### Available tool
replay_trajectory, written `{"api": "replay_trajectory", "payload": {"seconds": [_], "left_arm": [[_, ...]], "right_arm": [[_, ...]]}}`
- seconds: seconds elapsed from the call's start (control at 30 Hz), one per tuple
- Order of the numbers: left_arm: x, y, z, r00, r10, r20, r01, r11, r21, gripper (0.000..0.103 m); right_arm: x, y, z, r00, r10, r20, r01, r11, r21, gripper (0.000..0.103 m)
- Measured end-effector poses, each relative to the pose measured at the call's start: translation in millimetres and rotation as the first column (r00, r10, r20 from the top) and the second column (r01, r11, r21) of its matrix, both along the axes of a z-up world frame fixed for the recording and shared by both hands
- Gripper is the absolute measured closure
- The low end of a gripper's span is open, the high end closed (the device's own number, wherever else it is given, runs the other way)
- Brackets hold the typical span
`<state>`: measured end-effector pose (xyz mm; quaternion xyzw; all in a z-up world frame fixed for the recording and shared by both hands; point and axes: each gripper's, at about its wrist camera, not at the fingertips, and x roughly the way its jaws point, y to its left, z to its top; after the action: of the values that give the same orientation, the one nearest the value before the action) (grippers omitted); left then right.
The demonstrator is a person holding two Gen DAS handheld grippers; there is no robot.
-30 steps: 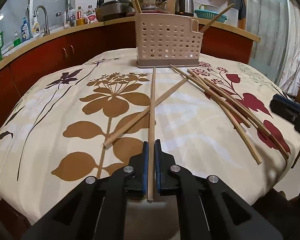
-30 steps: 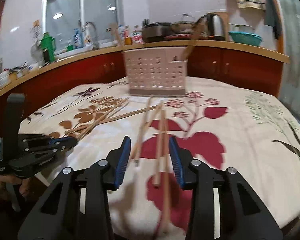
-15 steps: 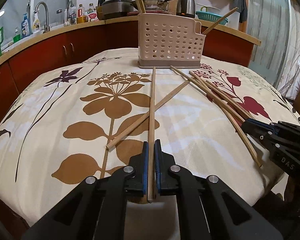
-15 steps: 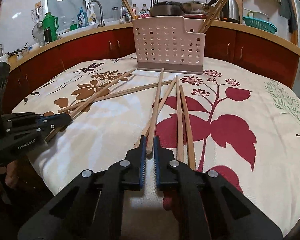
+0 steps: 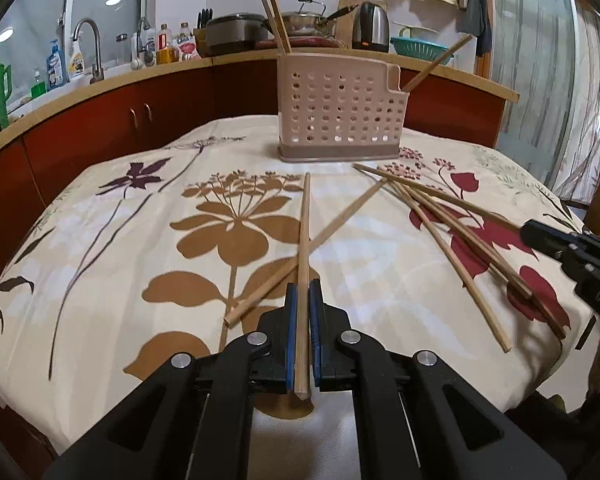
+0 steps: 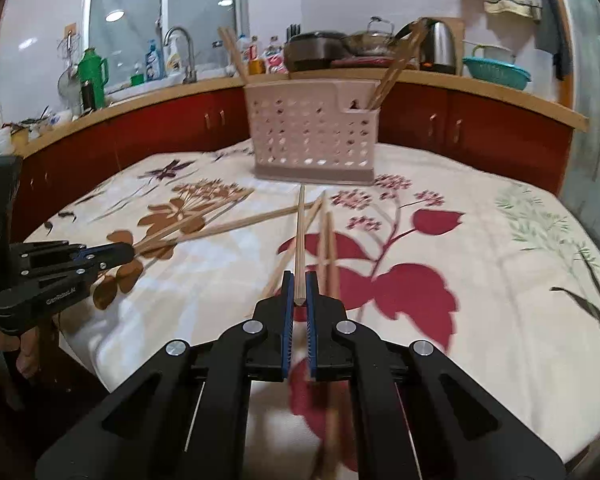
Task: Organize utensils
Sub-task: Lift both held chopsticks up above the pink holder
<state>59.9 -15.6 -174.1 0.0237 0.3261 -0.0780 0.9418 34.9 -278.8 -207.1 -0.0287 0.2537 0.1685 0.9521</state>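
The left hand-held gripper (image 5: 300, 304) was clamped on a wooden chopstick (image 5: 303, 240), its blue pads (image 5: 291, 340) pressing both sides of the stick near its near end. That chopstick pointed straight ahead toward the perforated utensil holder (image 5: 340, 116), and it crossed over a second chopstick (image 5: 320, 240) lying diagonally on the flowered cloth (image 5: 100, 240) that covered the counter.

The right hand-held gripper (image 6: 298, 292) was likewise closed on a chopstick of its own (image 6: 299, 240), gripping it at the very near end, with the far tip aimed at the base of the holder. Just beside it, to the right, more loose chopsticks (image 6: 328, 248) lay blurred on the red flower print of the cloth.

In the left wrist view, a fan of loose chopsticks (image 5: 452, 236) lay spread on the cloth to the right of the held one, near the black body of the right hand-held gripper at the frame's edge.

The holder stood upright at the far side of the cloth. Two chopsticks (image 5: 274, 16) rose from its left end, and another (image 5: 436, 64) leaned out of the narrow compartment at its right end.
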Motion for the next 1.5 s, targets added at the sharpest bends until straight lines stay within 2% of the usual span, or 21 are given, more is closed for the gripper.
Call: {"api": "replay_trajectory", "payload": {"seconds": [0.3, 0.77, 1.1, 1.5], "left_arm": [[-8.9, 3.4, 22.0, 0.998, 0.005, 0.058, -0.006, 1.000, 0.010, 0.096], [-23.1, 5.3, 64.1, 0.986, -0.002, 0.164, 0.003, 1.000, -0.005, 0.096], [-32.1, 11.0, 87.2, 0.977, 0.006, 0.212, -0.002, 1.000, -0.020, 0.096], [-35.8, 22.5, 105.6, 0.974, 0.022, 0.225, -0.010, 0.998, -0.055, 0.096]], "right_arm": [[-14.1, -26.2, 30.8, 0.995, -0.066, 0.070, 0.065, 0.998, 0.015, 0.097], [-31.7, -36.8, 67.6, 0.985, -0.086, 0.152, 0.082, 0.996, 0.032, 0.097], [-37.2, -39.3, 82.0, 0.980, -0.097, 0.172, 0.094, 0.995, 0.031, 0.097], [-39.2, -39.5, 107.3, 0.980, -0.100, 0.171, 0.095, 0.995, 0.033, 0.097]]}}
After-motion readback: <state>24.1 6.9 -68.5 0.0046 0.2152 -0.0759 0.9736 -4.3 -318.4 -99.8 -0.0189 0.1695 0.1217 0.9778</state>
